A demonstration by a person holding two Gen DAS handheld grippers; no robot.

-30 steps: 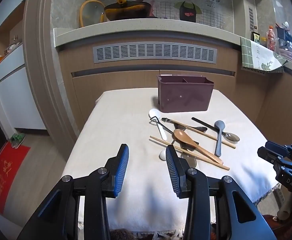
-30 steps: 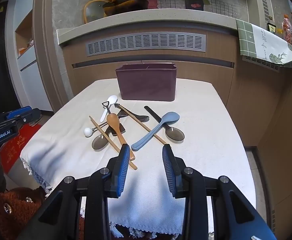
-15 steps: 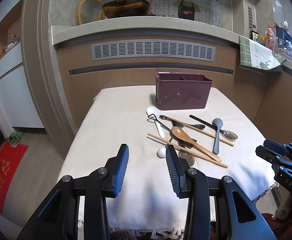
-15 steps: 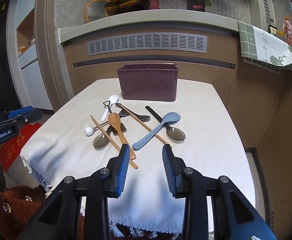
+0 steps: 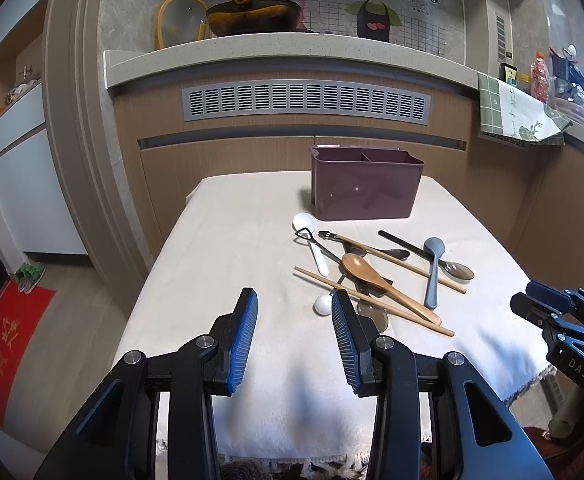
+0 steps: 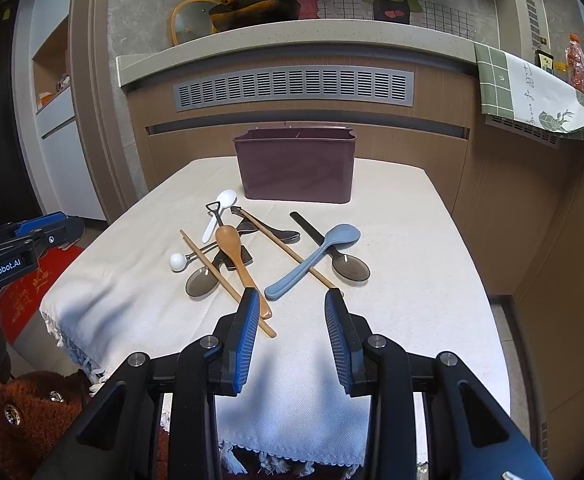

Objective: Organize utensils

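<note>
A pile of utensils lies on the white-clothed table [image 5: 220,264]: a wooden spoon [image 6: 236,256], a blue spoon [image 6: 312,262], a white spoon [image 6: 220,210], wooden chopsticks [image 6: 216,270] and dark spoons [image 6: 350,268]. A maroon divided utensil holder [image 6: 296,168] stands behind them, also in the left wrist view [image 5: 366,190]. My left gripper [image 5: 294,316] is open and empty, left of the pile. My right gripper [image 6: 292,310] is open and empty, just in front of the pile near the blue spoon's handle.
A wooden counter front with a vent grille [image 5: 304,100] rises behind the table. A pan [image 5: 252,16] sits on the counter top. A checked towel [image 6: 532,92] hangs at the right. A red mat [image 5: 4,348] lies on the floor at the left.
Both grippers have moved slightly forward toward the pile, so the utensils look a little nearer. Both stay open. No utensil has moved.
</note>
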